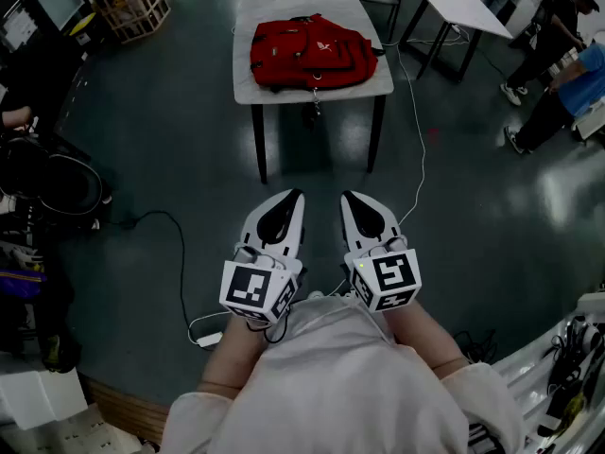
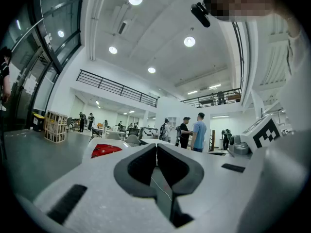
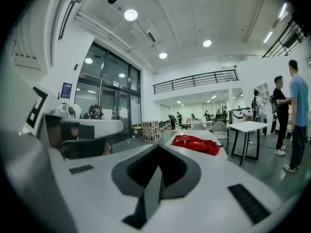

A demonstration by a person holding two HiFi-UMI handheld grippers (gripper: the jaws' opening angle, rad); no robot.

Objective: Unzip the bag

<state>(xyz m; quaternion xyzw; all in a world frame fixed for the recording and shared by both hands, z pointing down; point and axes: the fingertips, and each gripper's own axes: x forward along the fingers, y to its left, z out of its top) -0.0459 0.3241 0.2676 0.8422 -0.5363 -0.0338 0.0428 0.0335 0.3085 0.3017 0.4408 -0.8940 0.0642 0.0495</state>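
A red backpack point(image 1: 312, 53) lies flat on a grey table point(image 1: 249, 85) well ahead of me; a zipper pull hangs at its near edge. It also shows small in the left gripper view as the backpack point(image 2: 105, 150) and larger in the right gripper view as the backpack point(image 3: 197, 143). My left gripper point(image 1: 297, 195) and right gripper point(image 1: 347, 197) are held side by side close to my body, far short of the table. Both have their jaws closed together with nothing between them.
A white folding table point(image 1: 454, 3) stands at the back right, with people point(image 1: 553, 45) beside it. A wooden crate point(image 1: 134, 3) sits at the back left. Cables point(image 1: 416, 149) run across the dark floor. Equipment point(image 1: 38, 187) lines the left side.
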